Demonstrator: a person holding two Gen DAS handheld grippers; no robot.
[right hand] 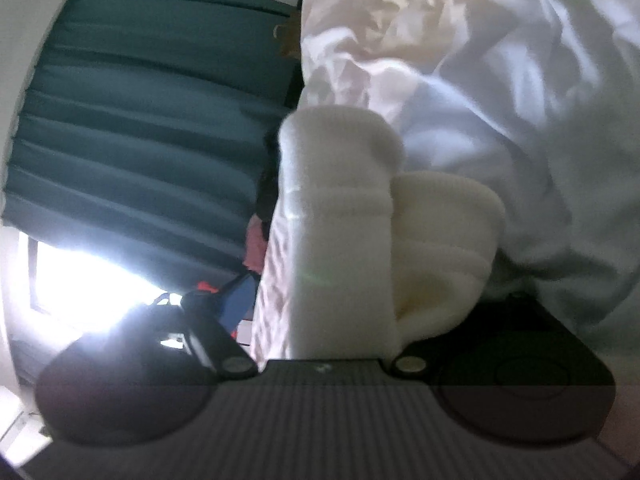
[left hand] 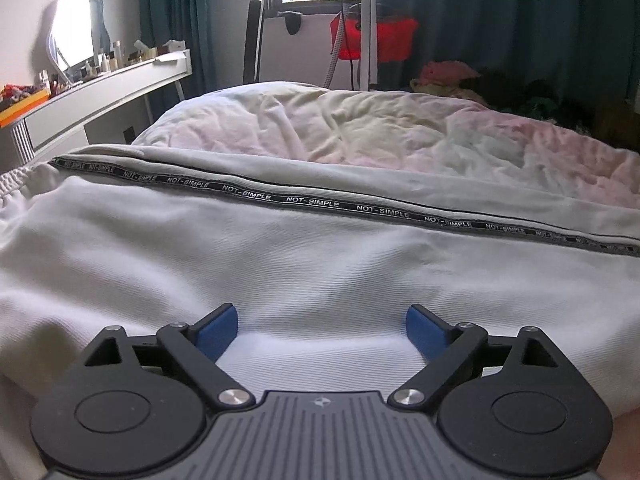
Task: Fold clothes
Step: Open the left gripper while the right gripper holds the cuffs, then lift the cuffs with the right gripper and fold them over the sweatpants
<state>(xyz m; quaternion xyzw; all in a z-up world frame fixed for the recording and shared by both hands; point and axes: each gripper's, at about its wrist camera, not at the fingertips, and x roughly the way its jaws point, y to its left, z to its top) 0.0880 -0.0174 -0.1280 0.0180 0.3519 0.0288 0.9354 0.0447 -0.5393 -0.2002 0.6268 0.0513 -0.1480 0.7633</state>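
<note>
White trousers (left hand: 280,256) with a black "NOT-SIMPLE" side stripe (left hand: 312,202) lie spread on the bed. My left gripper (left hand: 322,328) is open, its blue pads (left hand: 218,330) apart and resting low on the white cloth, nothing between them. In the right wrist view, which is rolled sideways and blurred, the ribbed white cuffs (right hand: 340,216) of the trousers bunch up between the fingers of my right gripper (right hand: 340,300). One blue pad (right hand: 240,300) shows at the left of the cloth; the other finger is hidden behind it.
A crumpled pale sheet (left hand: 360,128) covers the bed beyond the trousers. A white dressing table (left hand: 100,84) with bottles stands at the left. A red steamer on a stand (left hand: 372,40) and a heap of clothes (left hand: 460,80) sit by dark teal curtains (left hand: 520,20).
</note>
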